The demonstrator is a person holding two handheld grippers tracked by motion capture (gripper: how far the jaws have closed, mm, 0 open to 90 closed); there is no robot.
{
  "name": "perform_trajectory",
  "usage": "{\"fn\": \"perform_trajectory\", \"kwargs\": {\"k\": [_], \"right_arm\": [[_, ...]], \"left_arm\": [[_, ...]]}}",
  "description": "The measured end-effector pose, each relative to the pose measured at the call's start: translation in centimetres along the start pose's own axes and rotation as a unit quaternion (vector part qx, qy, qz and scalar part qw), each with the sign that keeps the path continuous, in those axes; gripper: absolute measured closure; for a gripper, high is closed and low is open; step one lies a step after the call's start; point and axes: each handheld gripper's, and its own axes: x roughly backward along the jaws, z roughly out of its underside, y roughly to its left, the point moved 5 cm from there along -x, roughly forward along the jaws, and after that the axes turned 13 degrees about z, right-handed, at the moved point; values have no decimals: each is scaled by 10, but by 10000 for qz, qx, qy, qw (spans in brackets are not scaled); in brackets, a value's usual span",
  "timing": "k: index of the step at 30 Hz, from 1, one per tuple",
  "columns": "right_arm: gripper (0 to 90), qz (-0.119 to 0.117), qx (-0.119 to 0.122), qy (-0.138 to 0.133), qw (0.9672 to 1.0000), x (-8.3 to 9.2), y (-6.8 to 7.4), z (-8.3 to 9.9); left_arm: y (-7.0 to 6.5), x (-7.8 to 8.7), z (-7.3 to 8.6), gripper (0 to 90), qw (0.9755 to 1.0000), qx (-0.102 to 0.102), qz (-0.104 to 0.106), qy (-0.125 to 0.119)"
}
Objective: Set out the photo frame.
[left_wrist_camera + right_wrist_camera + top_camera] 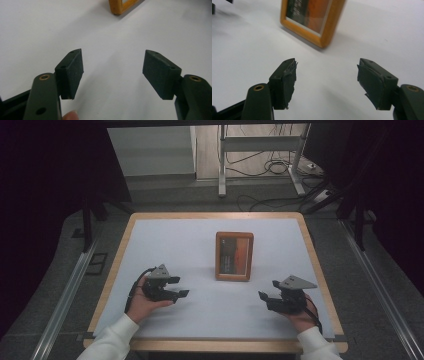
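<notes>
Wooden picture frame (234, 256) lies flat between the left claw (178, 287) and right claw (268, 289), both spread apart, empty.

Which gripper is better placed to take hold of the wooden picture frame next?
Probably the right gripper. Its open jaws point toward the picture frame, which sits close ahead in the right gripper view. The left gripper is open too, but catches just a frame corner at its view's top edge.

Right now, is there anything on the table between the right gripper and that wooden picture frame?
Nothing visible. The right gripper sits open on the white table, and the stretch of table between it and the wooden picture frame is bare. The right gripper view shows the frame ahead past its open jaws, untouched.
</notes>
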Motion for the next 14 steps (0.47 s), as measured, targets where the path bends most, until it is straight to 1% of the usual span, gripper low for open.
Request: {"fn": "perform_trajectory", "kwargs": {"k": [3,6,8,10,14], "right_arm": [[311,112,-72,20,9999,8,-10,10],[307,214,-125,12,9997,12,-17,15],[302,248,-139,-5,9996,12,-19,15],[297,252,-115,-21,9996,11,-17,14],[262,240,-2,26,9997,7,-12,15]], "left_arm": [[1,3,1,322,10000,40,-43,-33],[2,3,2,322,9999,76,-69,-35],[2,1,2,322,9999,85,-68,-15],[2,1,2,322,10000,64,-71,20],[3,1,3,322,9999,78,-76,6]]}}
